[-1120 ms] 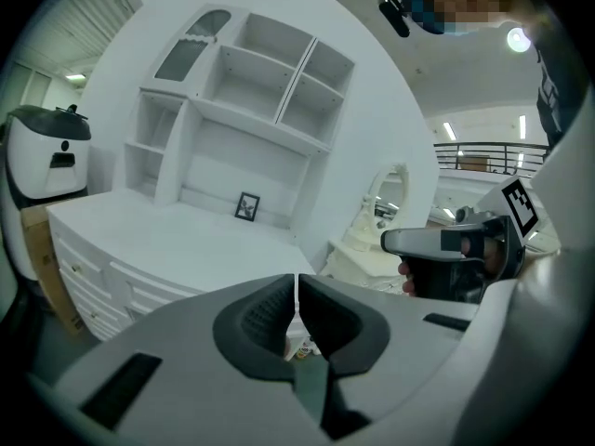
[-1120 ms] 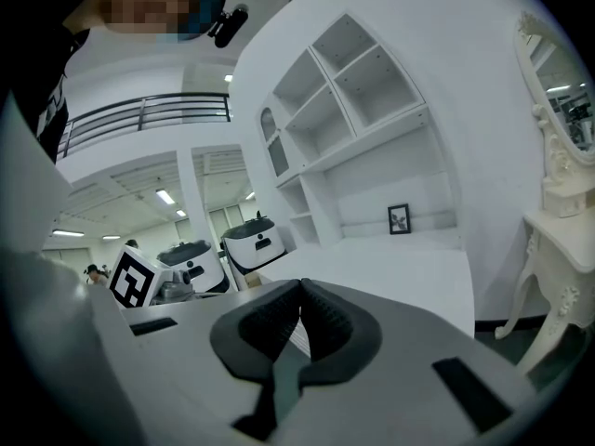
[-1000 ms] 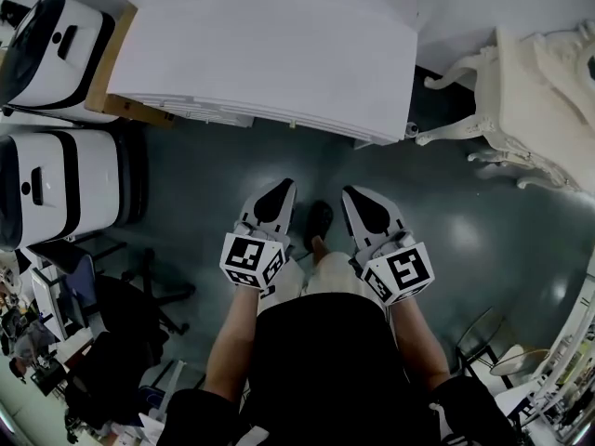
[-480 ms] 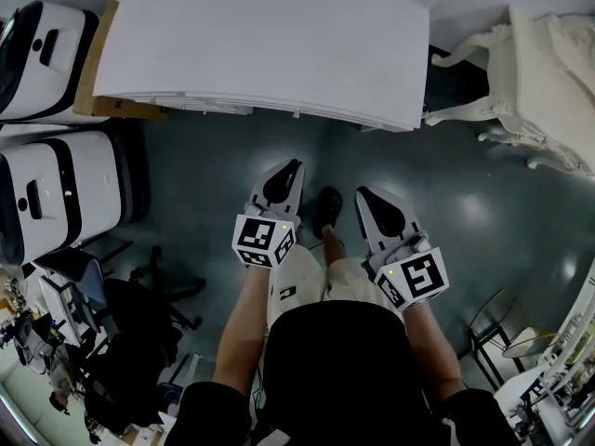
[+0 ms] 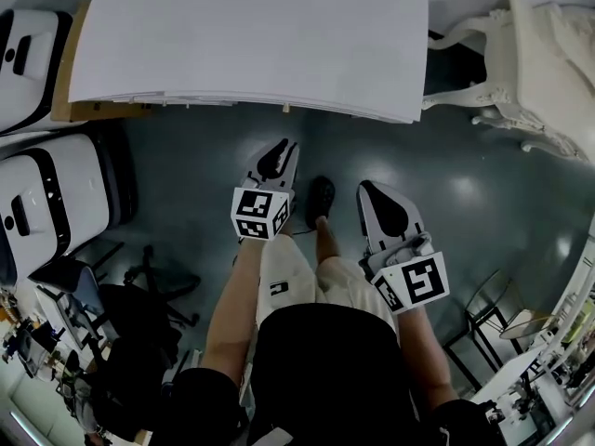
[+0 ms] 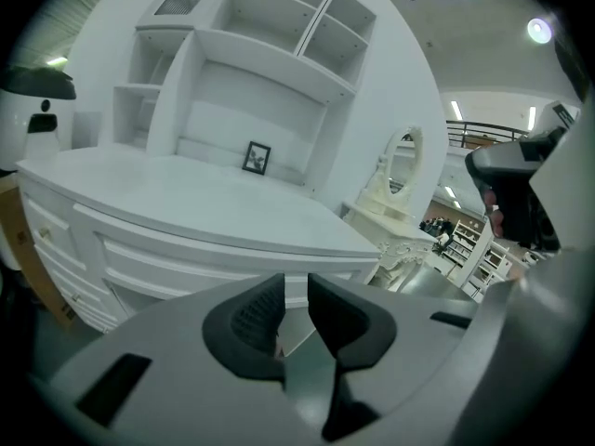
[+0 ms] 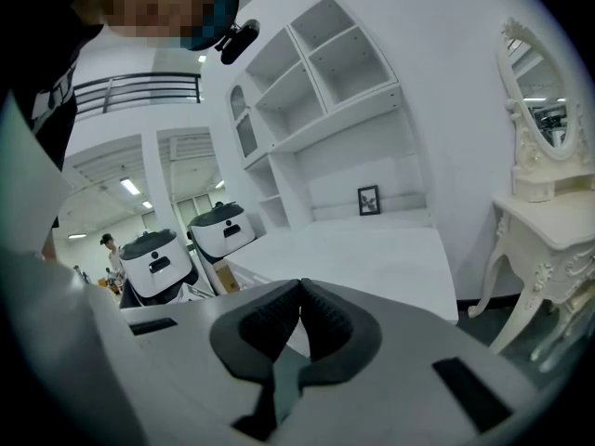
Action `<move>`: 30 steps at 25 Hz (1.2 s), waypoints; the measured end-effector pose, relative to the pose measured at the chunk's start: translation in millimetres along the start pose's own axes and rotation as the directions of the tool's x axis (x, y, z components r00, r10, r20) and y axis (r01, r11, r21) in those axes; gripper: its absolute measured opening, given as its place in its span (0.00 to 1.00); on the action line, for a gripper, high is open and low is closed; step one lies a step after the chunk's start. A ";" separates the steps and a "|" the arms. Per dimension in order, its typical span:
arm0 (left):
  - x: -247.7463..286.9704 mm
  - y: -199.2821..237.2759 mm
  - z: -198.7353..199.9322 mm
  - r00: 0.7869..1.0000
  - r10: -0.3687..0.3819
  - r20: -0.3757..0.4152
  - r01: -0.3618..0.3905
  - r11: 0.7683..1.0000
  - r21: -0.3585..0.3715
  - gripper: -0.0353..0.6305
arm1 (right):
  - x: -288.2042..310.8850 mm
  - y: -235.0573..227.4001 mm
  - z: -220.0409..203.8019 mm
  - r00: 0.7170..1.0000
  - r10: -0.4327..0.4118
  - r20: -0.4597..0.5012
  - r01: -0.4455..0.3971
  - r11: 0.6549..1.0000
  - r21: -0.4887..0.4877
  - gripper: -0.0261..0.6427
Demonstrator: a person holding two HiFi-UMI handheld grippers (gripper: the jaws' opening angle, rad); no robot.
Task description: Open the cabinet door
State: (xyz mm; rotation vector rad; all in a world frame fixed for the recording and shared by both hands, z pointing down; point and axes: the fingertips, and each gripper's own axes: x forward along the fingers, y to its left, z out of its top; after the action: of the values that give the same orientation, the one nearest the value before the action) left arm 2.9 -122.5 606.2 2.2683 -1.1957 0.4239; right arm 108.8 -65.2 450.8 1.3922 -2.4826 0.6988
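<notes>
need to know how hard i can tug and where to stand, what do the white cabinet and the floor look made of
Cabinet: probably painted wood or board, with a smooth matte white finish. The colour is flat and even, moulded lines run along its front, and no grain shows.
Floor: dark grey-green and glossy, perhaps coated concrete or resin. It throws back bright light spots and shows no seams.

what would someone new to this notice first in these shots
The big white cabinet fills the top of the head view, a small framed picture standing at its back. Before it, the left gripper has just been opening its jaws, nothing between them, while the right gripper is shut. An ornate white dressing table stands at the right.
</notes>
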 end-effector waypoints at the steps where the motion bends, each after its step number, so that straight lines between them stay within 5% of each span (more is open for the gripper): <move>1: 4.1 3.8 -4.1 1.000 0.000 -0.011 0.000 1.000 0.000 0.18 | 1.1 -0.2 -1.4 1.000 -0.008 -0.003 0.008 1.000 0.005 0.07; 30: 102.6 88.1 -57.2 0.988 0.002 -0.154 -0.014 0.997 -0.080 0.29 | 60.8 7.2 -28.2 0.994 -0.080 -0.080 0.087 0.992 0.089 0.07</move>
State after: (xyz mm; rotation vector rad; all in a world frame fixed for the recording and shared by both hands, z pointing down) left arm -14.5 -197.4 731.3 2.1212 -1.1241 0.5332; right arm 69.1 -93.3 497.5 1.4629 -2.3460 0.8421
